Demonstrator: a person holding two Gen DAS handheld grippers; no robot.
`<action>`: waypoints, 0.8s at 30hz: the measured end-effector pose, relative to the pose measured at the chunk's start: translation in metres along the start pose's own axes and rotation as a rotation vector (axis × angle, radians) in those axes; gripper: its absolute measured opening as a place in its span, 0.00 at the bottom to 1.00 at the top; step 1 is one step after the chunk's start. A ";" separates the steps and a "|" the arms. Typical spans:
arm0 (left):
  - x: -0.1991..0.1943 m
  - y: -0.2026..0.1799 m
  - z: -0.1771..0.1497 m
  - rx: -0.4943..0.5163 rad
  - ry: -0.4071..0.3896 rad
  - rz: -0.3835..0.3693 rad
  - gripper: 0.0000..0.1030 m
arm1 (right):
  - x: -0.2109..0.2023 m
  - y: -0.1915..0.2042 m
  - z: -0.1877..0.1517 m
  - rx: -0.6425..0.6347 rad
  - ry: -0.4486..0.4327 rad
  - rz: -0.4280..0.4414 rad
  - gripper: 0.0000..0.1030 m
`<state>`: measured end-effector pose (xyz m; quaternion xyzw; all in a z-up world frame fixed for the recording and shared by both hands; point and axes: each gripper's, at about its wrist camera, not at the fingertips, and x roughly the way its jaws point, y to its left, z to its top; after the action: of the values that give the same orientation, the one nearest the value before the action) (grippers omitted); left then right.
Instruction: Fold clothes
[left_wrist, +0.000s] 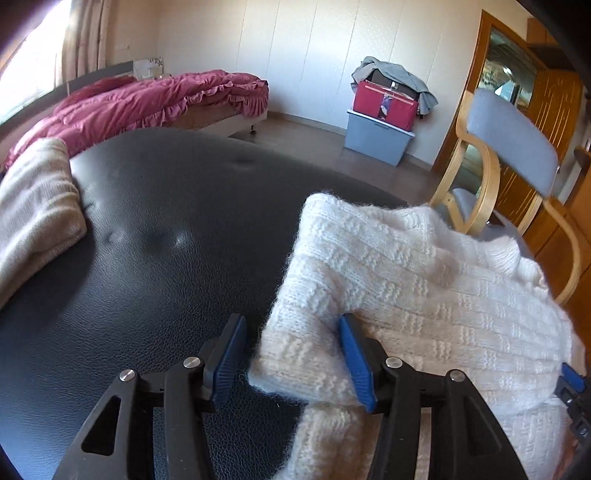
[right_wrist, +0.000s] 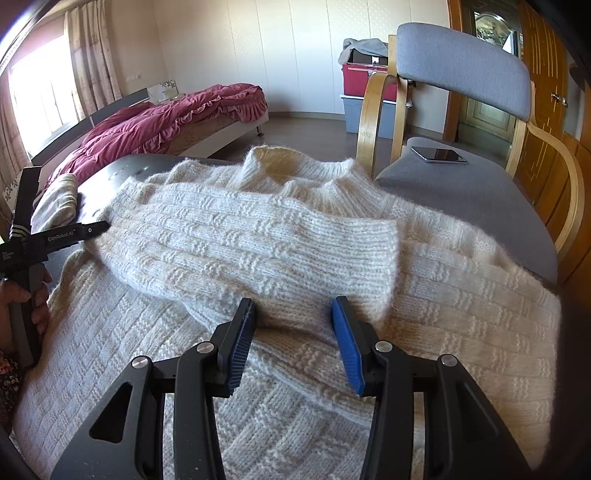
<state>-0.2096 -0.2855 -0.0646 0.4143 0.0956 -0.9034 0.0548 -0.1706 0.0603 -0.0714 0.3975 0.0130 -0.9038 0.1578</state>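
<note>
A cream knitted sweater (right_wrist: 277, 236) lies spread on a black leather surface (left_wrist: 166, 221), one sleeve folded across its body. My left gripper (left_wrist: 291, 332) is at the sweater's left edge (left_wrist: 424, 288). Its jaws stand apart with a folded corner of knit between them; the left pad is clear of the fabric. In the right wrist view the left gripper's fingertip (right_wrist: 92, 229) shows at the far left, held by a hand (right_wrist: 22, 295). My right gripper (right_wrist: 293, 317) is open low over the sweater's middle, just in front of the folded sleeve.
A folded beige garment (left_wrist: 33, 206) lies at the surface's far left. A grey chair with a wooden frame (right_wrist: 461, 62) stands against the right side, a phone (right_wrist: 439, 154) on its seat. Beyond are a bed with a red quilt (left_wrist: 147, 99) and a storage box (left_wrist: 376, 136).
</note>
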 end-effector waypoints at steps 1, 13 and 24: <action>-0.004 -0.006 0.001 0.014 -0.007 0.017 0.50 | 0.000 0.000 0.000 0.001 0.000 0.001 0.45; 0.016 -0.082 0.027 0.256 -0.043 -0.004 0.49 | -0.001 -0.001 -0.001 0.002 0.000 0.002 0.45; 0.035 -0.039 0.040 0.091 -0.044 0.035 0.52 | -0.002 0.001 0.000 0.000 0.000 0.002 0.45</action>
<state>-0.2687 -0.2567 -0.0612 0.3980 0.0457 -0.9147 0.0539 -0.1692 0.0600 -0.0702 0.3976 0.0129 -0.9036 0.1587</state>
